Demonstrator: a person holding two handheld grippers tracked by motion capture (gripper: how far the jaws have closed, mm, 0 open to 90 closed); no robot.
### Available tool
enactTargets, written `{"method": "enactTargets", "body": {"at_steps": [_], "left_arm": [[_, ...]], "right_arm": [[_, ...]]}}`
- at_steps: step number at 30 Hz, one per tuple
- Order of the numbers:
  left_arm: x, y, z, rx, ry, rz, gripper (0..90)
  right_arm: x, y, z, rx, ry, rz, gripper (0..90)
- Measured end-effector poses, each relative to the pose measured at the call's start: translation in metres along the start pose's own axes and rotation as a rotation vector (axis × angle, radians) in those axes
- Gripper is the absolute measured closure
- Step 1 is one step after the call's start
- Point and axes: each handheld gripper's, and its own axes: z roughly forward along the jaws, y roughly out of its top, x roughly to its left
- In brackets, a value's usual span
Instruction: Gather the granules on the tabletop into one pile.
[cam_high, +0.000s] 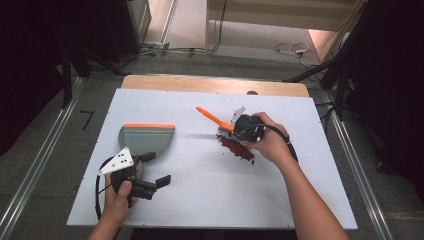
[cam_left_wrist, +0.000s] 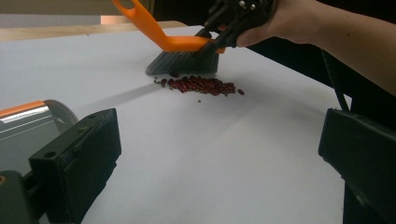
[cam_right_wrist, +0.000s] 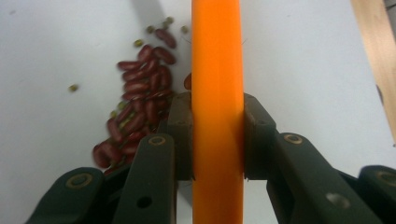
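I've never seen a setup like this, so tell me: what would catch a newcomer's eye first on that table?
Probably the bright orange brush, clamped by its handle in the right gripper right of the white table's middle. Its grey bristles rest at a heap of dark red kidney beans, with a few small green beans mixed in. To the left lies a grey dustpan with an orange edge, and the left gripper hovers open just in front of it.

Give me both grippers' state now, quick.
Left gripper: open, holding nothing, near the dustpan.
Right gripper: closed on the brush handle.
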Motion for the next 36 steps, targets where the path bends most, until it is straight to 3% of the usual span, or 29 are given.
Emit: {"method": "enactTargets", "body": {"at_steps": [5,10,13,18,20,29,36], "left_arm": [[-0.001,0.000,0.001,-0.001,0.000,0.002,0.4],[-0.002,0.000,0.002,0.003,-0.001,0.005,0.4],[-0.001,0.000,0.001,0.000,-0.001,0.002,0.4],[-0.001,0.000,0.000,0.001,0.000,0.005,0.4],[0.000,0.000,0.001,0.000,-0.001,0.002,0.4],[-0.001,0.000,0.001,0.000,0.002,-0.001,0.4],[-0.002,0.000,0.004,0.010,0.004,0.003,0.4]], "right_arm": [[0.001,-0.009,-0.011,0.000,0.041,-0.020,68.6],[-0.007,-0.011,-0.014,-0.069,0.004,-0.038,68.6],[-0.006,0.000,-0.008,-0.072,0.010,-0.081,68.6],[0.003,0.015,0.004,-0.072,-0.005,-0.203,68.6],[0.003,0.015,0.004,-0.078,-0.004,-0.222,68.6],[0.006,-0.008,-0.007,-0.072,0.034,-0.235,68.6],[0.000,-0.020,-0.016,-0.111,0.035,-0.165,68.6]]}}
